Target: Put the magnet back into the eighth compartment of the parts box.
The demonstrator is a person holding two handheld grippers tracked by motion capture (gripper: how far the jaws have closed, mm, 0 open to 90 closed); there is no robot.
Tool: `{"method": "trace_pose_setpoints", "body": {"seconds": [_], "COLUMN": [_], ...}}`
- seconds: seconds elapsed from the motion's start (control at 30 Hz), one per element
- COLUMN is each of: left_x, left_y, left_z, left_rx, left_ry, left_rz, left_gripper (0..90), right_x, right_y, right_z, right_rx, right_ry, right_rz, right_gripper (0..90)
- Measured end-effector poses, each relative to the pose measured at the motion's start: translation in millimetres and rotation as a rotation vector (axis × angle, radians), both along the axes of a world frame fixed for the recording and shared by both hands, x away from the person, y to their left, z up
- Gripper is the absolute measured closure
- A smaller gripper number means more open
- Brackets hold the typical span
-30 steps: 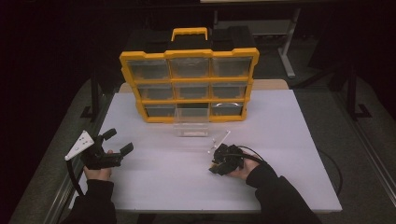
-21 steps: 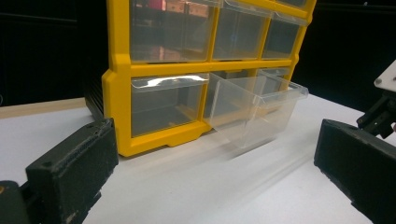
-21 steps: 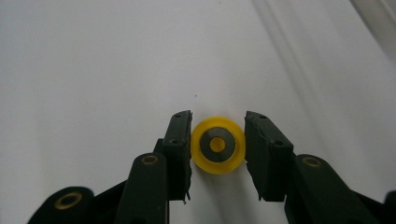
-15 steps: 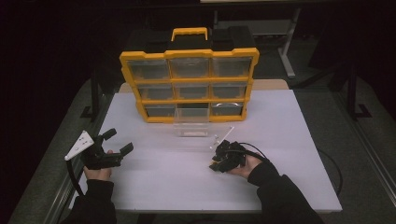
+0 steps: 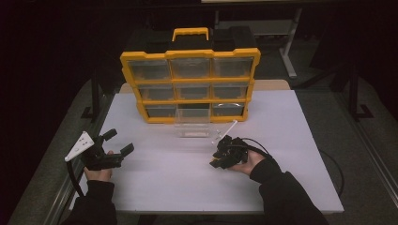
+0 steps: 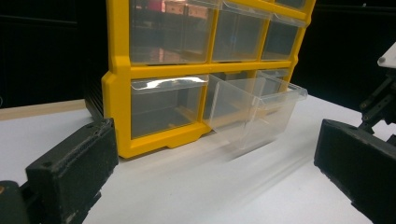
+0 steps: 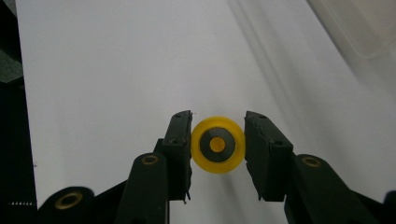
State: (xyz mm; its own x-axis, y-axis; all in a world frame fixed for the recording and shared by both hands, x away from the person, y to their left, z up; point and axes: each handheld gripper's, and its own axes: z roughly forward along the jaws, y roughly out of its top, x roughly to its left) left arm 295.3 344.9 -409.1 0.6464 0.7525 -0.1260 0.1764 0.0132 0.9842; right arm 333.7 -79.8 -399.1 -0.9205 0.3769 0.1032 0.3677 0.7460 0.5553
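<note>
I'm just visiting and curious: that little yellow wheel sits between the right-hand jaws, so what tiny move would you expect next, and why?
Probably carrying the yellow wheel toward the pulled-out clear drawer. The right gripper has its jaws against both sides of the wheel, so it looks gripped, and that bottom-middle drawer of the yellow organizer stands open and looks empty. The left gripper rests open, off to the side.
</note>
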Motion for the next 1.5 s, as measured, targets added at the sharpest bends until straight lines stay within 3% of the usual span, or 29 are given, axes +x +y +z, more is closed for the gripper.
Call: {"method": "trace_pose_setpoints", "body": {"seconds": [1.07,1.5], "left_x": [0.3,0.4], "left_y": [-0.5,-0.5], "left_z": [0.0,0.0], "left_rx": [0.004,0.004], "left_ry": [0.0,-0.001], "left_rz": [-0.004,-0.005], "left_gripper": [0.0,0.0], "right_x": [26.0,39.2], "right_y": [2.6,9.4], "right_z": [45.4,67.9], "right_rx": [0.033,0.047], "right_ry": [-0.008,-0.04], "right_rz": [-0.017,-0.019], "right_gripper": [61.1,61.0]}}
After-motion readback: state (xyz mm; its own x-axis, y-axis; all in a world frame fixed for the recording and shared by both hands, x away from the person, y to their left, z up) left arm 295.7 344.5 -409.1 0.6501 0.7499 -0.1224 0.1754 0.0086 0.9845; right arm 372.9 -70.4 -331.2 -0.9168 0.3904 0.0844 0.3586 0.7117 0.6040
